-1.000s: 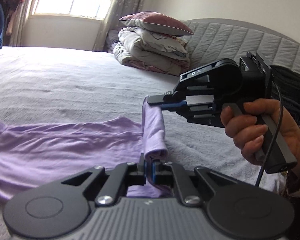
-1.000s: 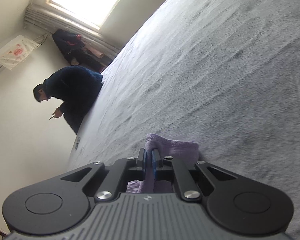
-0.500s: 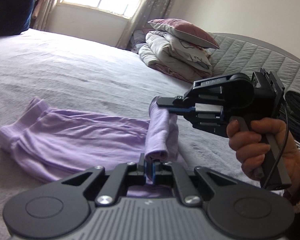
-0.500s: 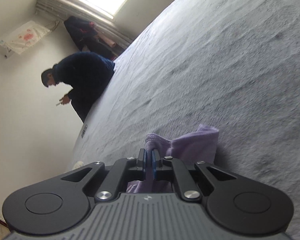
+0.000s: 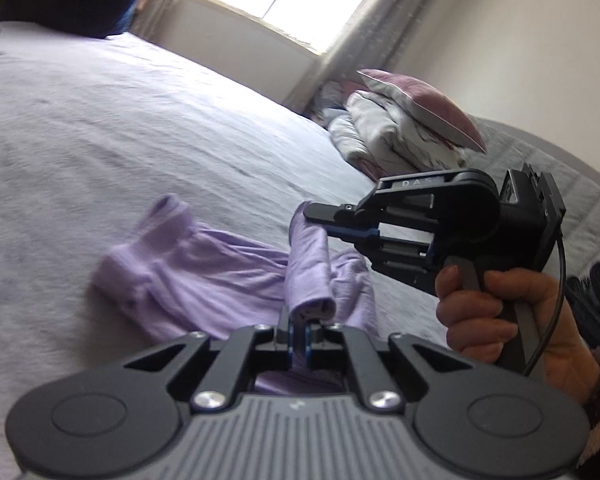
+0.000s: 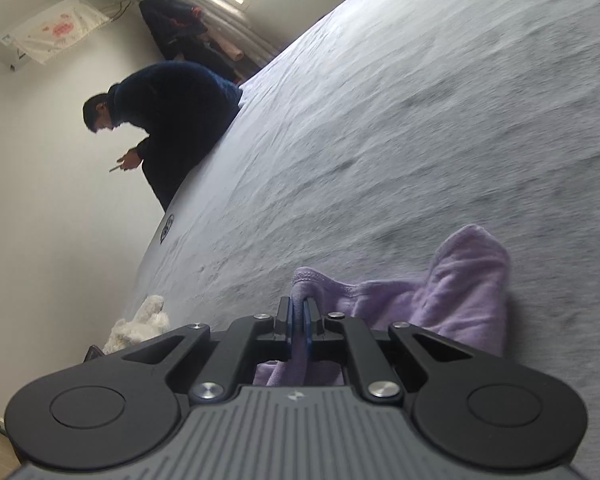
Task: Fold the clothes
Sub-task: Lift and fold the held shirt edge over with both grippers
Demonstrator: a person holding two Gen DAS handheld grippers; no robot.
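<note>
- Left gripper (image 5: 299,334) is clamped on one corner of the lilac garment (image 5: 204,280); right gripper (image 5: 320,220) pinches the other corner, the edge strung between them above the grey bed (image 5: 140,128).
- Looks like mid-fold: next, carry that edge over and lay it flat on the bunched far end.
- Compared with a second ago, the cloth has bunched shorter, and the pillow pile (image 5: 412,128) sits further right.
</note>
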